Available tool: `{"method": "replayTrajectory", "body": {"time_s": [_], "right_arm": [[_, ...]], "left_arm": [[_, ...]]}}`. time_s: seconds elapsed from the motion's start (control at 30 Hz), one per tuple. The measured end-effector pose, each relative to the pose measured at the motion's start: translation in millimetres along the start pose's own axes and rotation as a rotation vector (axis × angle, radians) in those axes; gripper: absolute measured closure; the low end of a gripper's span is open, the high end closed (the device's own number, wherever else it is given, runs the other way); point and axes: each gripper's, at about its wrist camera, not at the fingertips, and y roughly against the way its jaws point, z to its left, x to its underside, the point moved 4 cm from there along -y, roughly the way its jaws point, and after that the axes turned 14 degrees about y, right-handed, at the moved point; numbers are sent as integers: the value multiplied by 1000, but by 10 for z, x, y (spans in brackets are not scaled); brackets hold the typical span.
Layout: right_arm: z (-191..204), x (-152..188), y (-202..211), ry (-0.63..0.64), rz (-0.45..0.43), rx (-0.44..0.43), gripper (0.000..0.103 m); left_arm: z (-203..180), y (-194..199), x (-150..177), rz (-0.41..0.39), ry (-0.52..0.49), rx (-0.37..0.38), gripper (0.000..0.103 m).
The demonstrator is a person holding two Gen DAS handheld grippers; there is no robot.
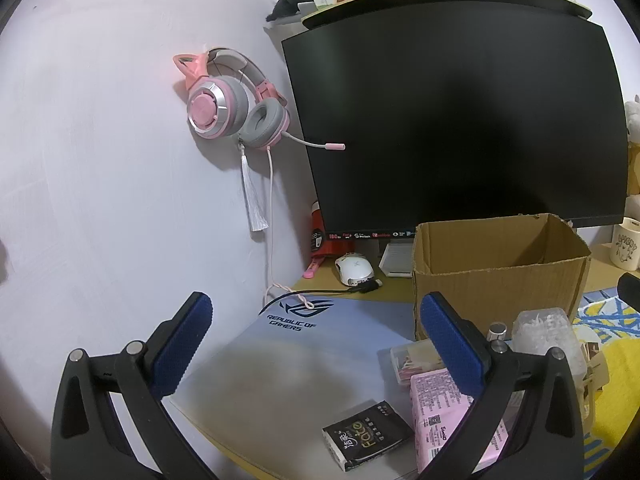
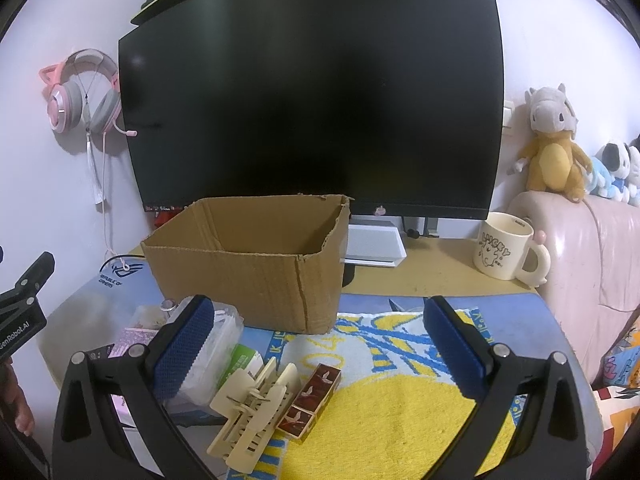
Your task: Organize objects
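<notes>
**Clutter waits beside one open box, both tools wide and empty**

Monitor [image 2: 312, 92], dark, fills the view behind everything, straight ahead of both tools. One cardboard box [image 2: 256, 276] stands upright on the counter [image 2: 440, 264] in front of it, its open top facing up and its long side running across the right wrist view; it lies ahead of the right tool [image 2: 318, 344] and ahead and to the right of the left tool [image 1: 316, 344]. Nothing shows inside it from here.

A yellow and blue towel [image 2: 400, 400] spreads beneath the right tool, reaching the box's near wall. A pale mouse mat [image 1: 280, 360] lies under the left tool.

Small things follow. One pink tissue pack [image 1: 440, 412] lies flat by the left tool's right finger, long axis running away from the camera. One clear plastic tub [image 2: 220, 332] sits behind the right tool's left finger. One cream wooden model [image 2: 252, 408] lies between the right tool's fingers, long axis slanting from lower left to upper right. Just right of it, touching, one dark red box [image 2: 310, 404] slants the same way. One black packet [image 1: 368, 436] lies flat between the left tool's fingers, printed face up.

One cream mug [image 2: 504, 246] stands upright ahead and right of the right tool; one pink headset [image 1: 232, 104] hangs on the wall.

Both tools tilt slightly downward, jaws spread wide, gripping nothing.
</notes>
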Motion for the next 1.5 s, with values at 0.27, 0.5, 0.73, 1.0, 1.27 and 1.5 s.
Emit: {"method": "replayTrajectory", "body": {"time_s": [0.27,0.5,0.73,1.0,1.27,1.5], "right_arm": [[5,1,-6,-2,2,-3,0],[4,3,-13,-3,2,-5,0],[7,12,-18,0,3,-6,0],[27,13,-20,-1,4,-5,0],[29,15,-21,-1,5,-5,0],[32,15,-21,-1,6,-5,0]], "left_arm": [[5,-1,-5,4,7,1,0],[-10,-4,-8,6,7,0,0],[-10,-6,-9,7,7,-1,0],[-12,-8,-6,7,8,0,0],[-9,-11,3,9,11,-1,0],[7,-22,8,15,17,2,0]]}}
